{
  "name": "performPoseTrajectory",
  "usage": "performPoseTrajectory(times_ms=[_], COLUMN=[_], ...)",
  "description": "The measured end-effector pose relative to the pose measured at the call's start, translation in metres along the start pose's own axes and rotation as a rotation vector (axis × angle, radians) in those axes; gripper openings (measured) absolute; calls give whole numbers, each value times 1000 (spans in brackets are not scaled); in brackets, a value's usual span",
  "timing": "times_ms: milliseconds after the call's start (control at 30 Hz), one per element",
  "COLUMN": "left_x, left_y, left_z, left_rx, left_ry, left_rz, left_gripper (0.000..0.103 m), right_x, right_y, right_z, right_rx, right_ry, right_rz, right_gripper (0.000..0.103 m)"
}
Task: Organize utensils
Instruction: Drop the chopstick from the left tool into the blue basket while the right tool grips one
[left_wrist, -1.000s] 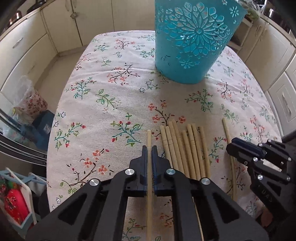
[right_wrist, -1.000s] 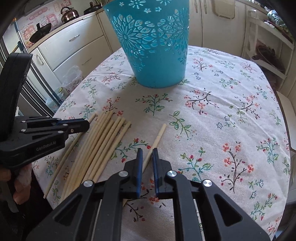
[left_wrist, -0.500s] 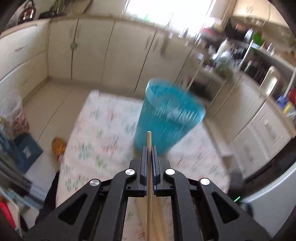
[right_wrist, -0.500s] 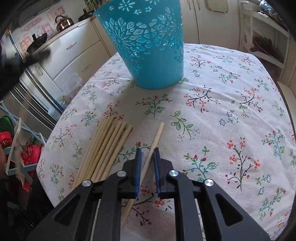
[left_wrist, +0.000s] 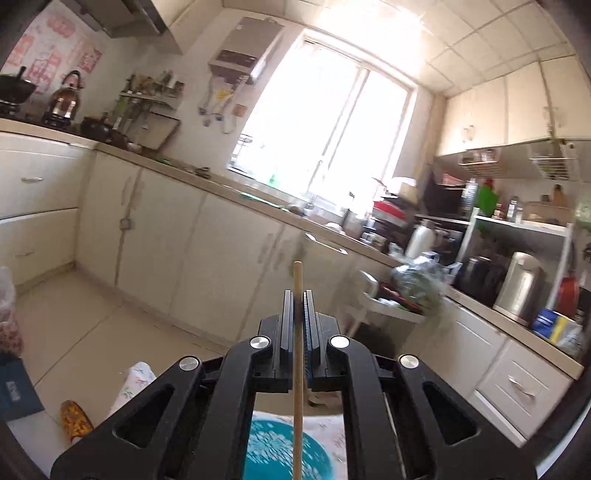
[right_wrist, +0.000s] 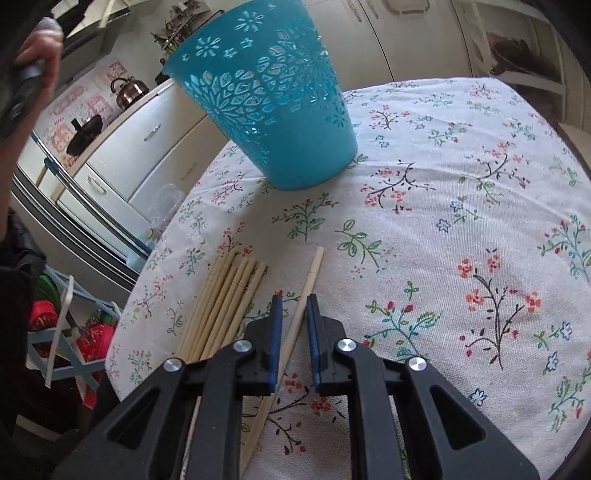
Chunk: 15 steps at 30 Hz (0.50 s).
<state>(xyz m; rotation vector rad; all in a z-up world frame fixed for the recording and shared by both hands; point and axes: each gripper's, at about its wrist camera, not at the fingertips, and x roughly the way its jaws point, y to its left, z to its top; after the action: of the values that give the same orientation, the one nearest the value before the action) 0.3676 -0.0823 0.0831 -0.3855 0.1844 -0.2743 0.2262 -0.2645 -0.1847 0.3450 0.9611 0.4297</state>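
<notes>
Chopsticks are the objects being sorted, on a tabletop (right_wrist: 461, 258) covered with a white floral cloth in a kitchen. One wooden chopstick (left_wrist: 297, 354) is clamped between the closed jaws of the left hand-held gripper (left_wrist: 297, 295), its tip poking out past the fingertips. This gripper is raised and points roughly level toward cream cabinets and a bright window; beneath it, the rim of a turquoise cut-out plastic basket (left_wrist: 273, 446) shows at the bottom of the left wrist view.

In the right wrist view, the same basket (right_wrist: 280, 110) stands upright at the far side of the tabletop. A bundle of chopsticks (right_wrist: 225, 299) lies at the near left. Just right of it lies a single chopstick (right_wrist: 308, 284), running between the slightly parted jaws of the right hand-held gripper (right_wrist: 294, 306), whose blue pads do not visibly press it. A person's hand (right_wrist: 35, 55) appears at the upper left.
</notes>
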Motion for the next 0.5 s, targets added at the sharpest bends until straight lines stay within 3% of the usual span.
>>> performPoseTrajectory(times_ms=[100, 233, 500], left_x=[29, 53, 54], left_y=[0, 3, 22], left_z=[-15, -51, -102], left_rx=[8, 70, 165], left_ry=[4, 67, 205], left_rz=[44, 95, 154], left_gripper=[5, 5, 6], right_x=[-1, 0, -1], right_y=[0, 1, 0], right_z=[0, 0, -1], right_rx=[3, 5, -2], right_ry=[0, 0, -2], right_rz=[5, 9, 3], right_gripper=[14, 14, 14])
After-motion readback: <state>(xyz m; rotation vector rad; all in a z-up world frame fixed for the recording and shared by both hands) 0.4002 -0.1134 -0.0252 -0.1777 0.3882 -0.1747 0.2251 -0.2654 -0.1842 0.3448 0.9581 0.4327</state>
